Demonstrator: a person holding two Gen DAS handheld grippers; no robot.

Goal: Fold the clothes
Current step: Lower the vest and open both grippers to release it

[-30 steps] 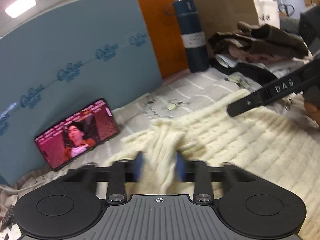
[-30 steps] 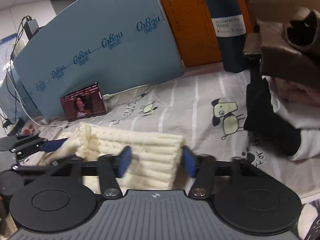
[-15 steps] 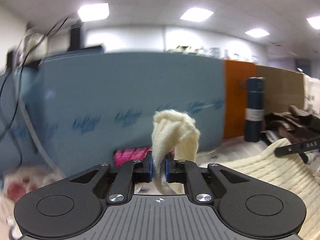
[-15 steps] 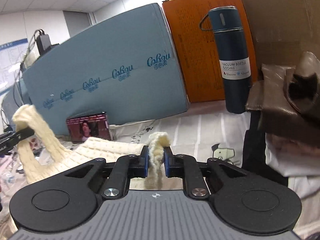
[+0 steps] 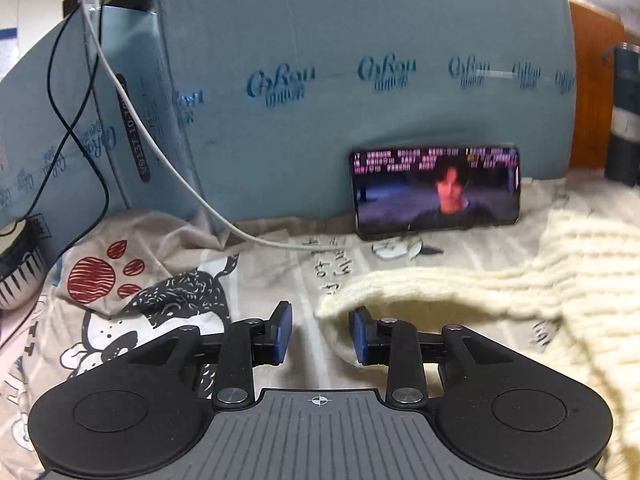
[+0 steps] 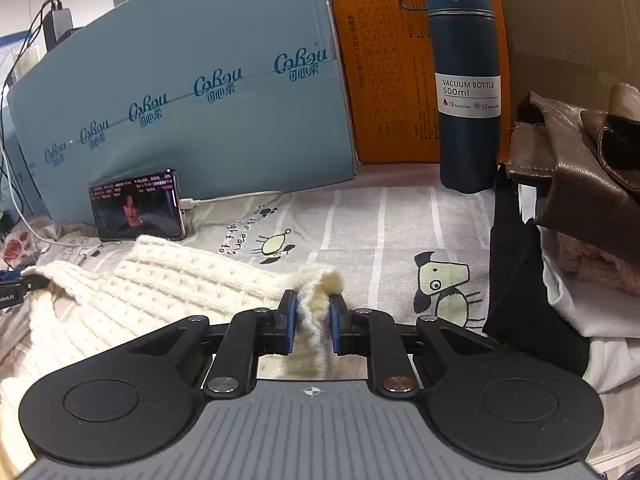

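Now one cream sweater [image 6: 168, 280], right gripper [image 6: 313, 322] jaws clamped on it, left gripper [image 5: 320, 334] jaws opening, one phone [image 5: 436, 192].

Cream ribbed sweater [image 6: 168, 280], dog-print sheet [image 6: 400, 224]

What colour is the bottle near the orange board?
Dark blue, with a white label; the bottle shows best in the right wrist view.
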